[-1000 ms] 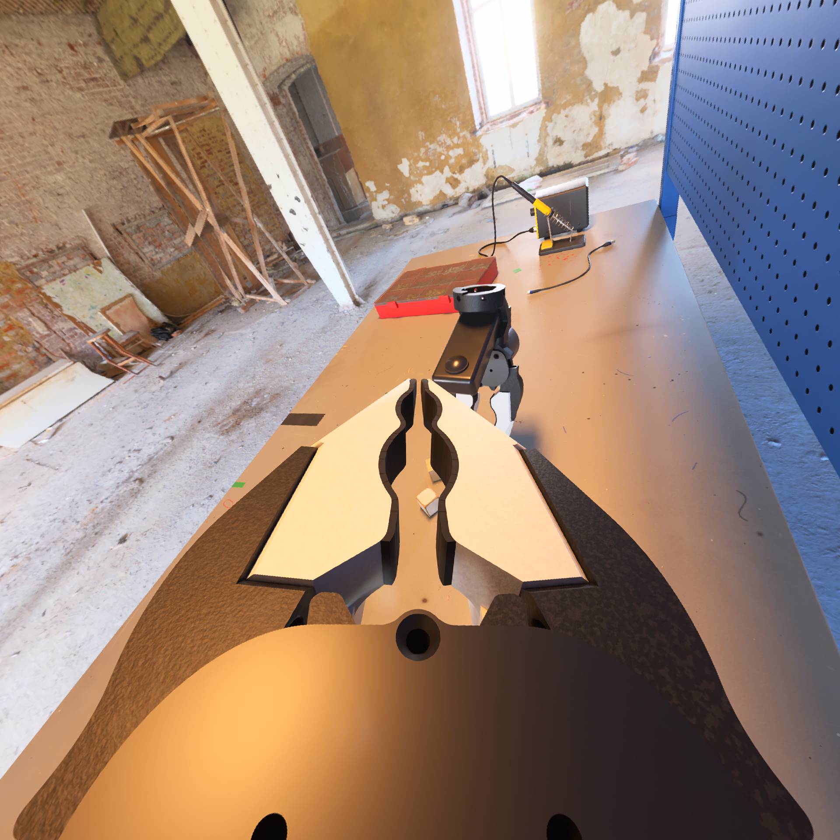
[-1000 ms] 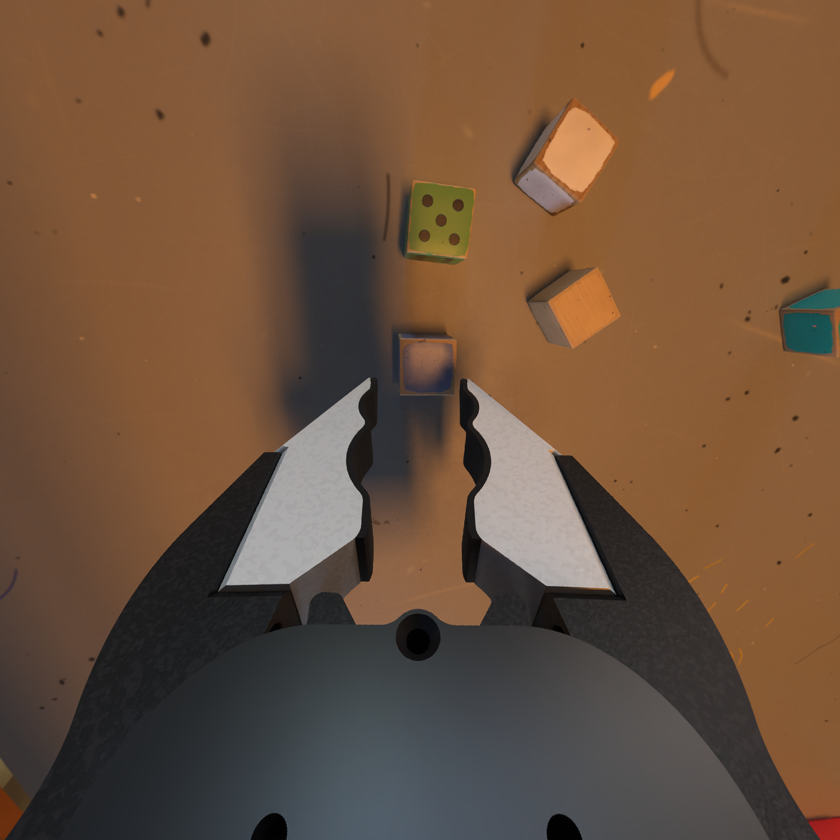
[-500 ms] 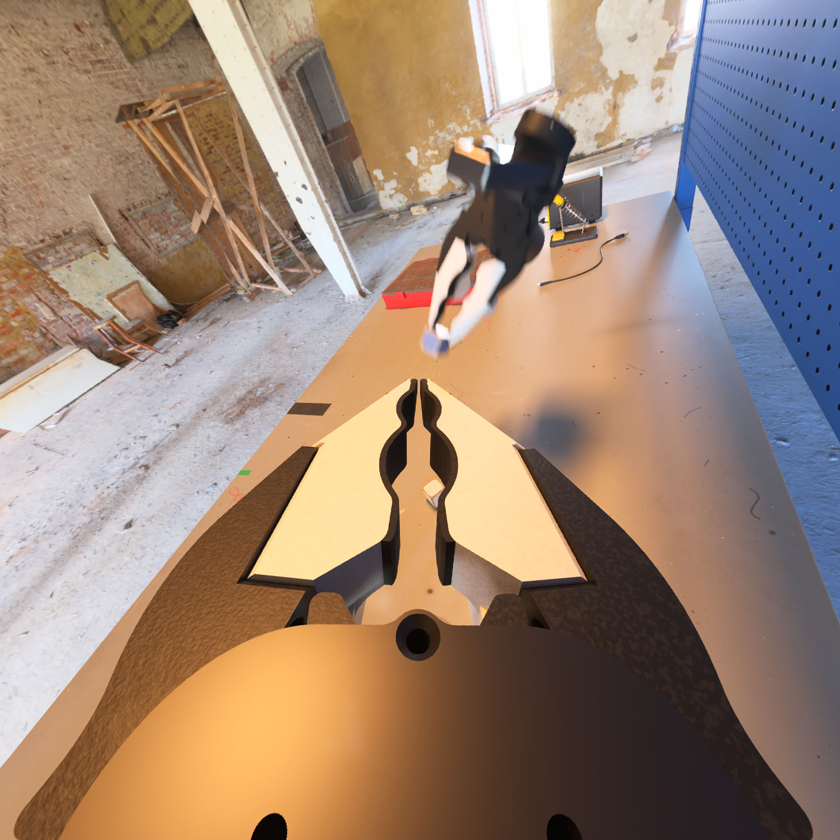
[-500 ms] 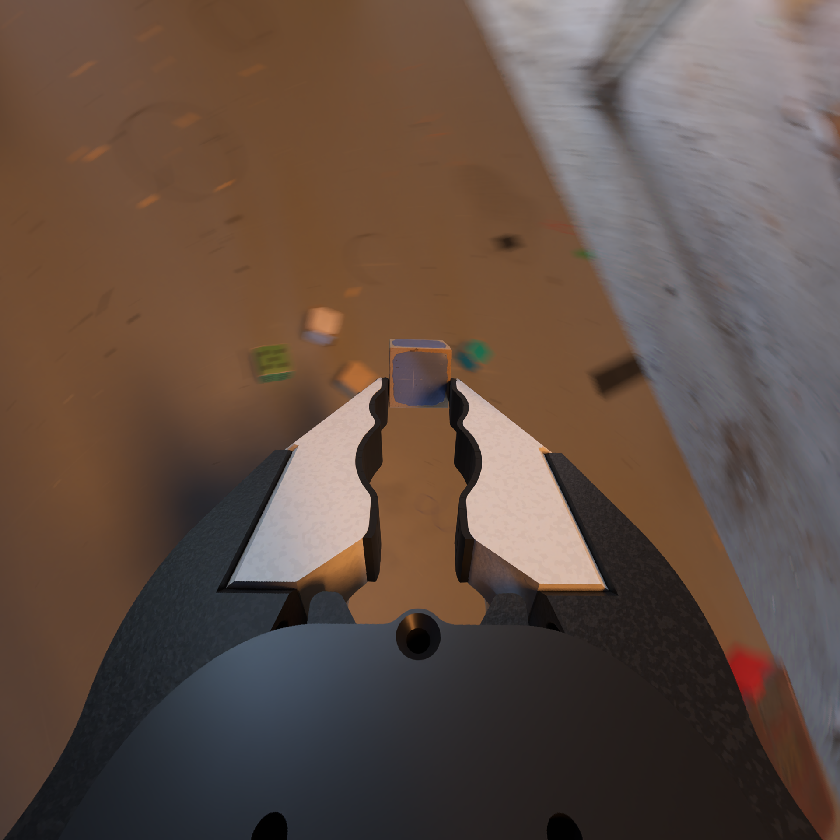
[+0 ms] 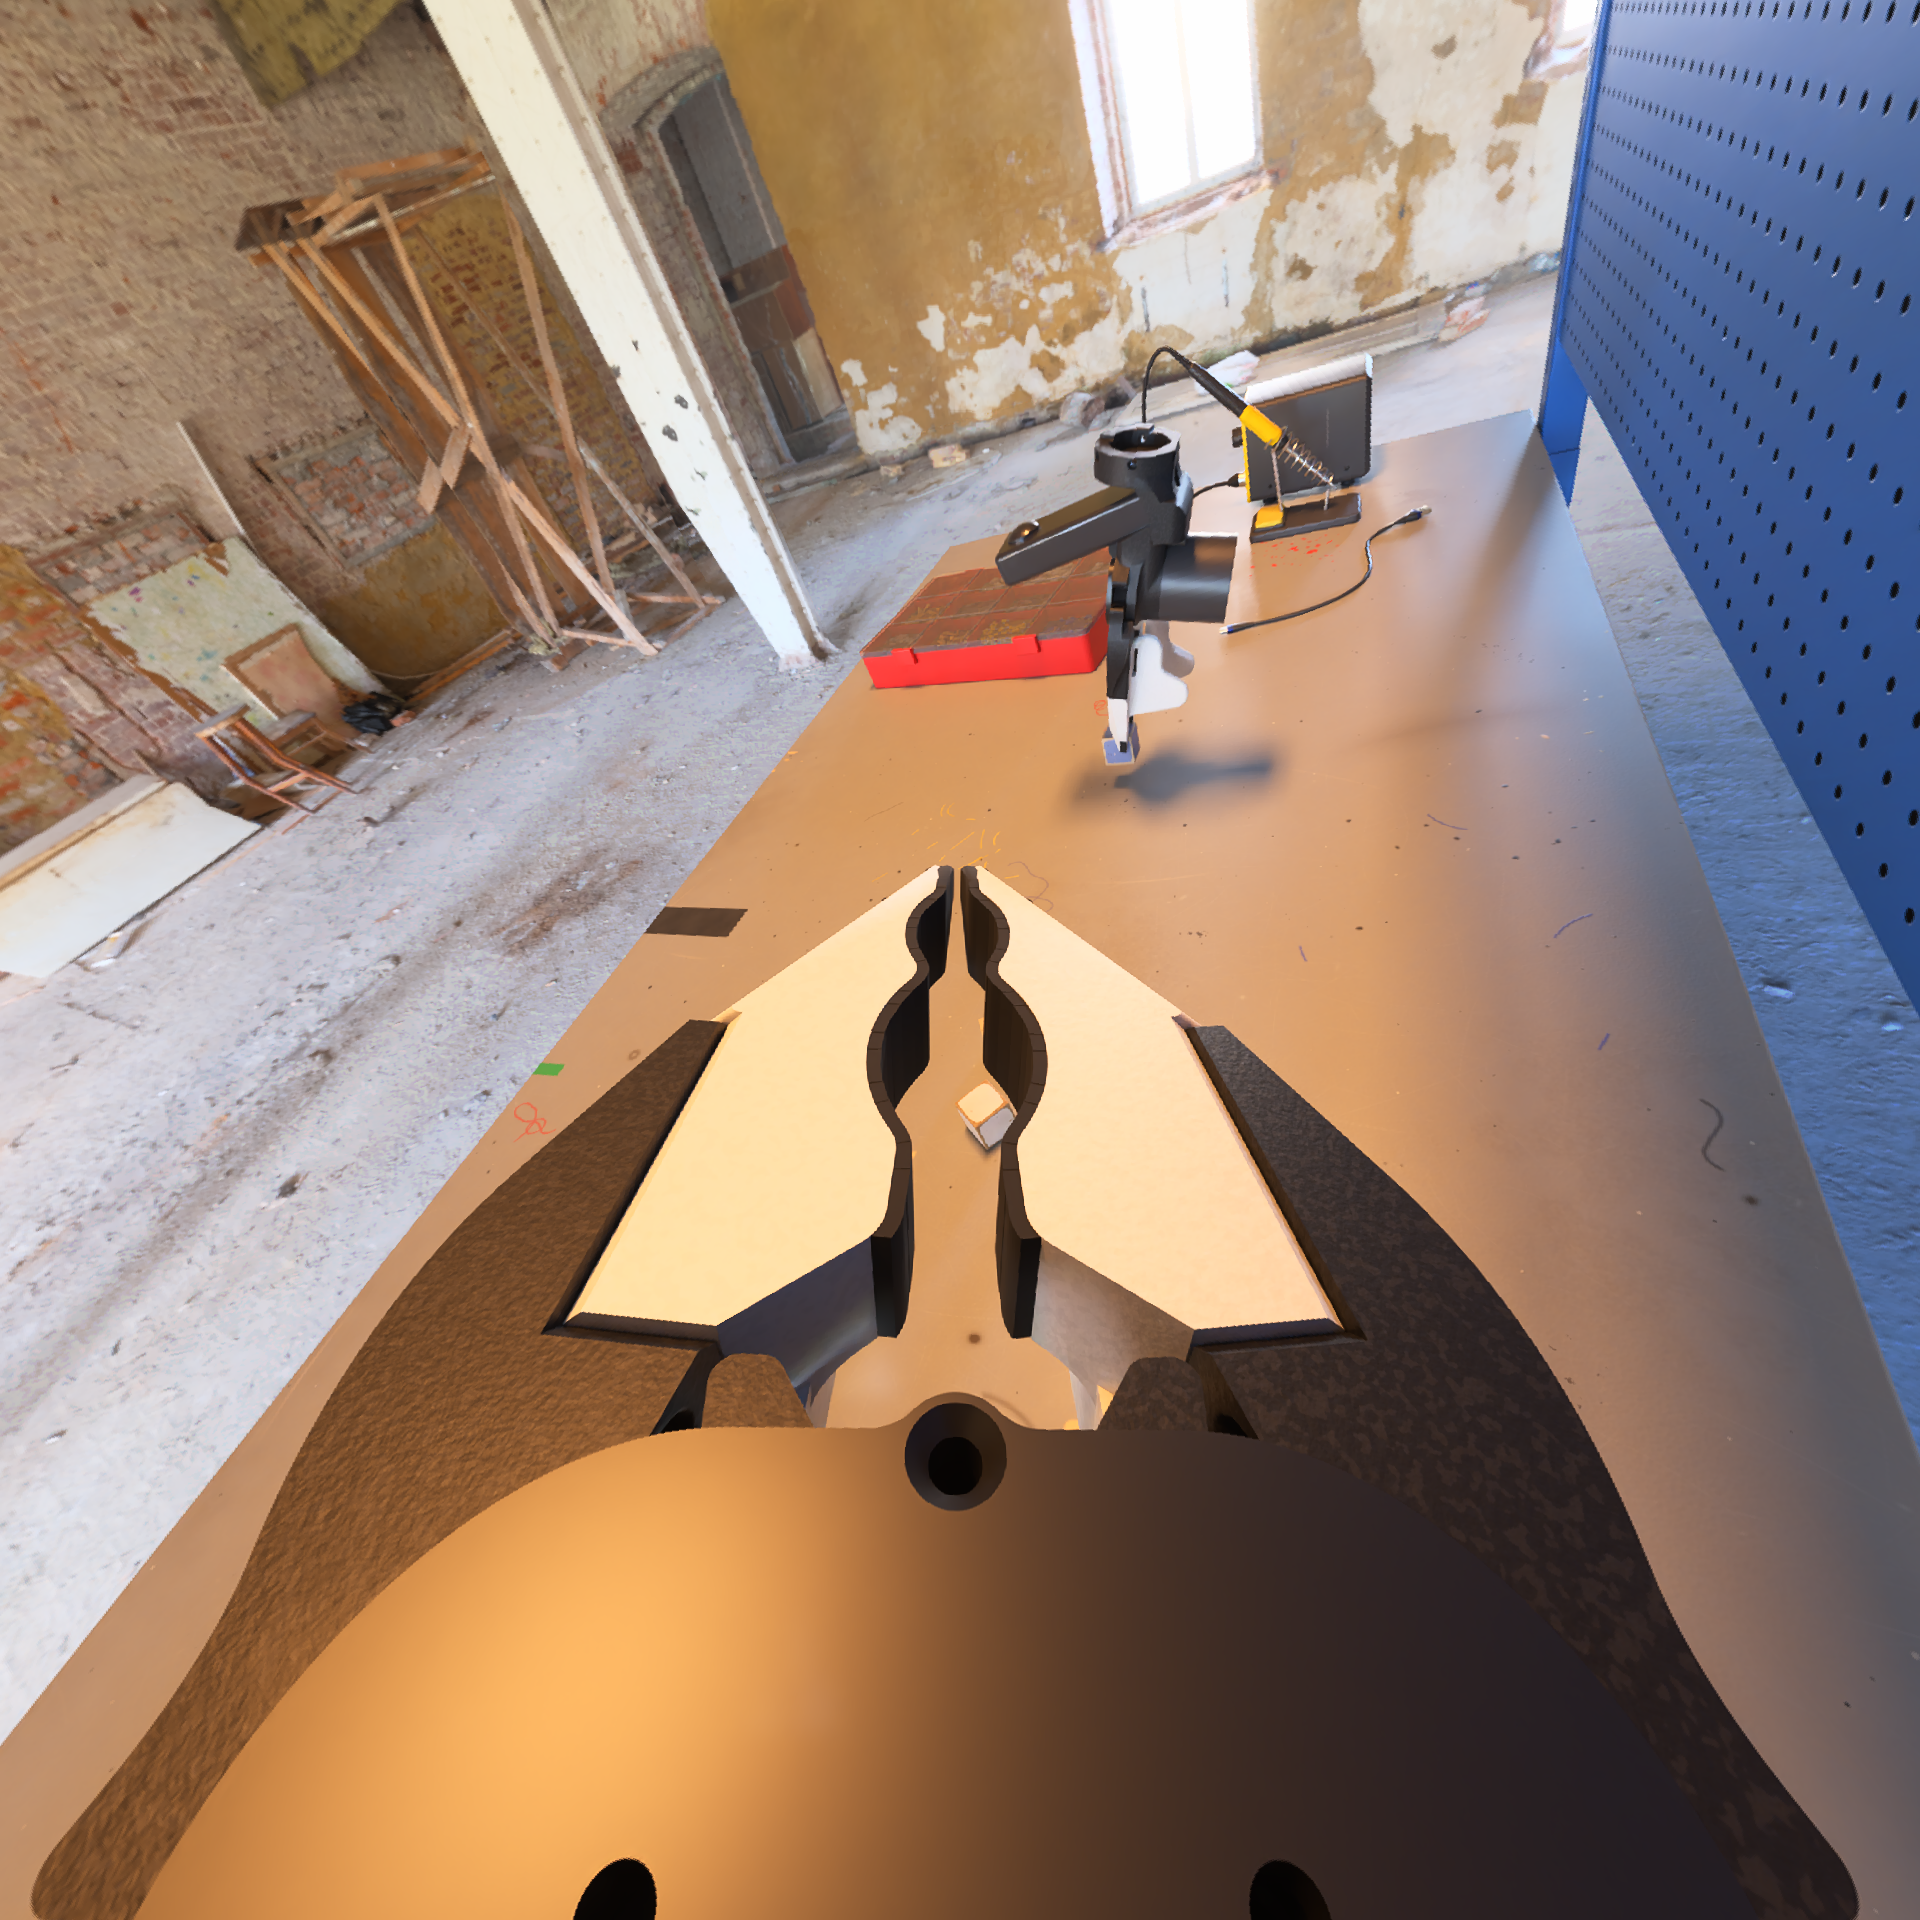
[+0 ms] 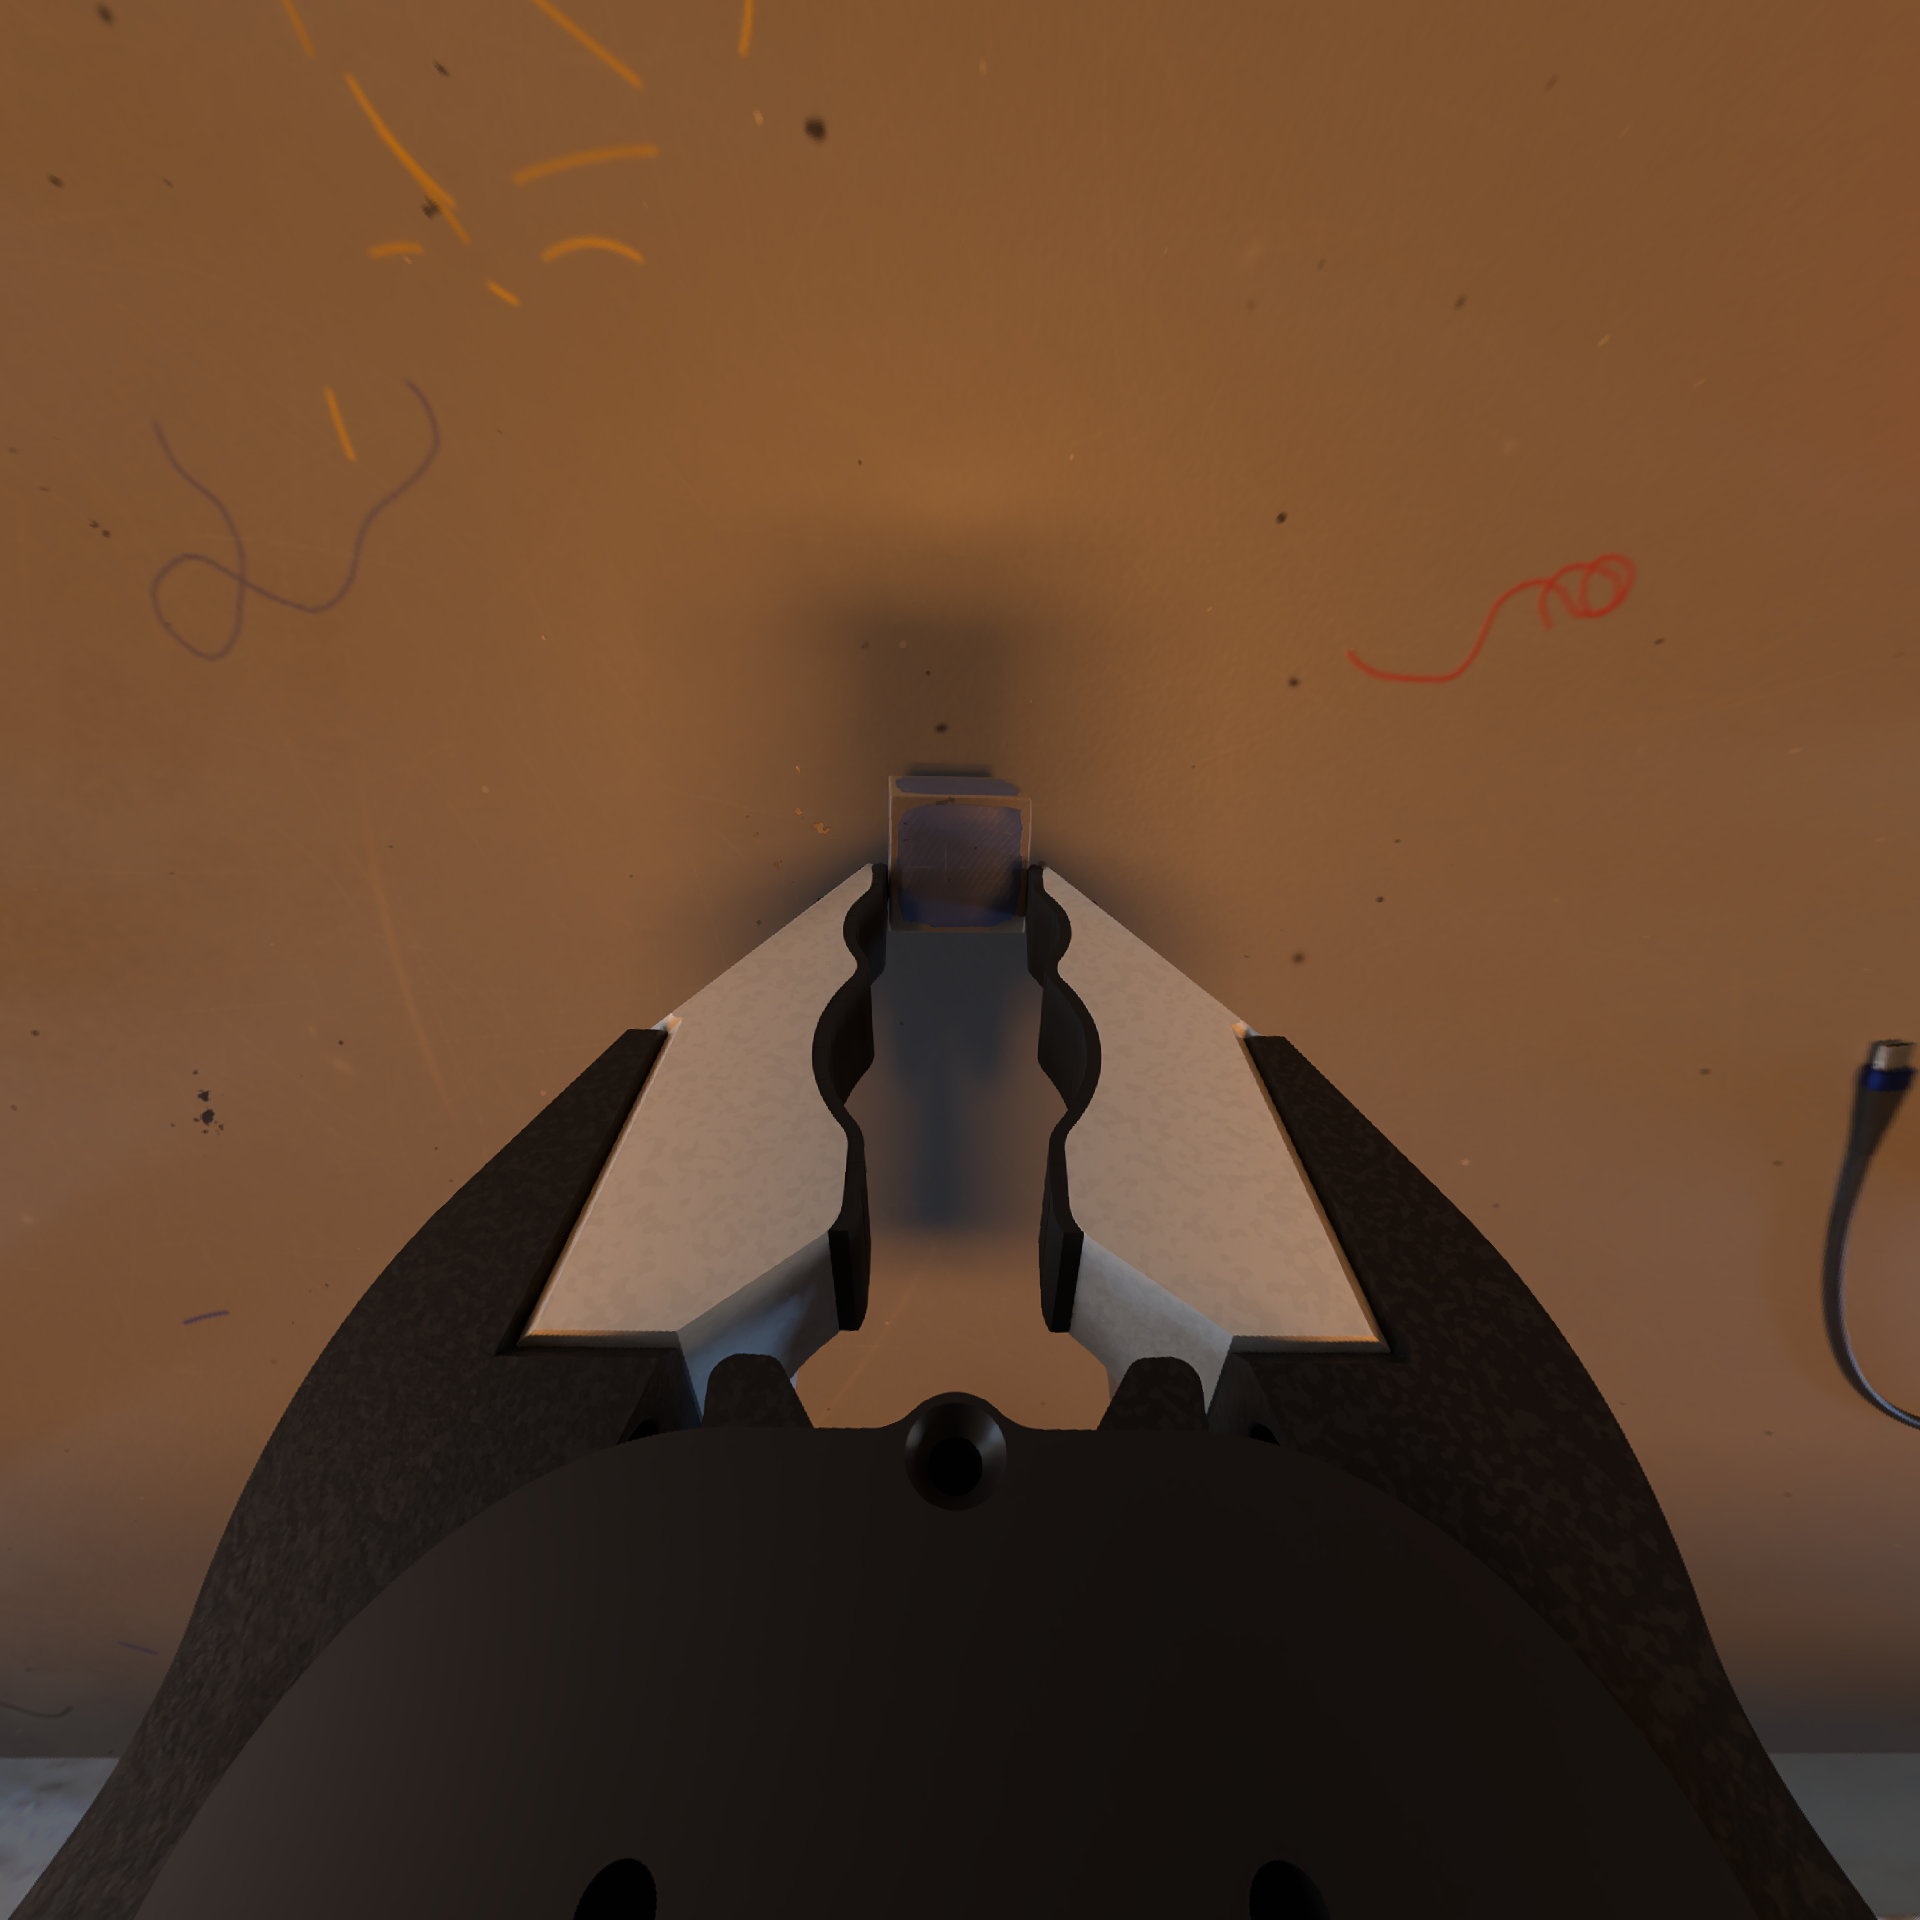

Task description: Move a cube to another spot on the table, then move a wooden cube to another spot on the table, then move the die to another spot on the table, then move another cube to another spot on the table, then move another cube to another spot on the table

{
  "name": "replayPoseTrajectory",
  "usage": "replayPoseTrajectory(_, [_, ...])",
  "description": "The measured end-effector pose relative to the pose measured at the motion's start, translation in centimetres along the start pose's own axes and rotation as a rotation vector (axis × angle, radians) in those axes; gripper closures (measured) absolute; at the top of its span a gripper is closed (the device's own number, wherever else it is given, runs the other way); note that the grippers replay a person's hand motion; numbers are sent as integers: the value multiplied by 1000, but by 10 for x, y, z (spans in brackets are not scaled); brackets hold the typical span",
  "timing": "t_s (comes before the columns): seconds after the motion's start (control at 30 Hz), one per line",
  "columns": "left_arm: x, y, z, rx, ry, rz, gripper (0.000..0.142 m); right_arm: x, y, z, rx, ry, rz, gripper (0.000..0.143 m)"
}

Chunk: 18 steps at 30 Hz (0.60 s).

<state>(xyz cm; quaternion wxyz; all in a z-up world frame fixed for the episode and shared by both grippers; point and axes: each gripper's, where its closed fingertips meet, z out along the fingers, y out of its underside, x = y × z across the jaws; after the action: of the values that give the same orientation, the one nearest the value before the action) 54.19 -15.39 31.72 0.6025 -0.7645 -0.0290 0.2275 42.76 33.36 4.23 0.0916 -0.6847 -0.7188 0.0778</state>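
My right gripper (image 6: 956, 883) is shut on a small blue-faced cube (image 6: 958, 857) and points down at the brown table (image 6: 1143, 364), with its shadow close under the cube. In the left wrist view the right gripper (image 5: 1120, 740) hangs far ahead with the blue cube (image 5: 1118, 750) at its tips, just above the table. My left gripper (image 5: 956, 878) is shut and empty, hovering over the table. One pale wooden cube (image 5: 985, 1114) shows on the table through the gap between its fingers. The die and the other cubes are out of view.
A red flat case (image 5: 987, 623) lies at the table's left edge beyond the right gripper. A soldering iron stand (image 5: 1299, 457) and a black cable (image 5: 1320, 592) sit at the far end. A blue pegboard (image 5: 1766, 364) runs along the right. A cable end (image 6: 1870, 1195) lies right.
The right gripper closed on the blue cube, lifted it away from the other cubes, carried it farther down the table and lowered it close to the surface. The left gripper barely moved.
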Motion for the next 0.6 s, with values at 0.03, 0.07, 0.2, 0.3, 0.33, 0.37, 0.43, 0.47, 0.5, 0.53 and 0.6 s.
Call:
replayPoseTrajectory(0.03, [0,0,0,-1,0,-1,141,0,2,5,-15,-7,7,116])
replayPoseTrajectory(0.07, [-1,1,0,-2,0,-2,141,-1,2,9,-22,-18,7,116])
replayPoseTrajectory(0.2, [-1,2,3,-8,3,-3,141,-1,2,19,-36,-12,8,116])
replayPoseTrajectory(0.3, [-1,3,4,-15,5,3,141,-4,3,25,-47,-25,1,117])
replayPoseTrajectory(0.33, [0,4,4,-16,6,9,141,-4,3,26,-46,-17,-2,117])
replayPoseTrajectory(0.37, [0,4,5,-20,5,16,141,-3,3,26,-39,-8,-8,117])
replayPoseTrajectory(0.43, [0,6,5,-35,2,18,141,-1,0,25,-26,12,-12,117])
replayPoseTrajectory(0.47, [1,6,6,-37,4,17,141,-2,-3,20,-13,16,-16,116])
replayPoseTrajectory(0.5, [1,5,6,-34,6,16,140,-3,-9,9,18,18,-21,102])
replayPoseTrajectory(0.53, [1,5,6,-28,7,14,140,-6,-18,-9,76,32,-31,96])
replayPoseTrajectory(0.6, [0,3,6,-19,5,9,140,-26,-43,-59,254,60,-88,94])
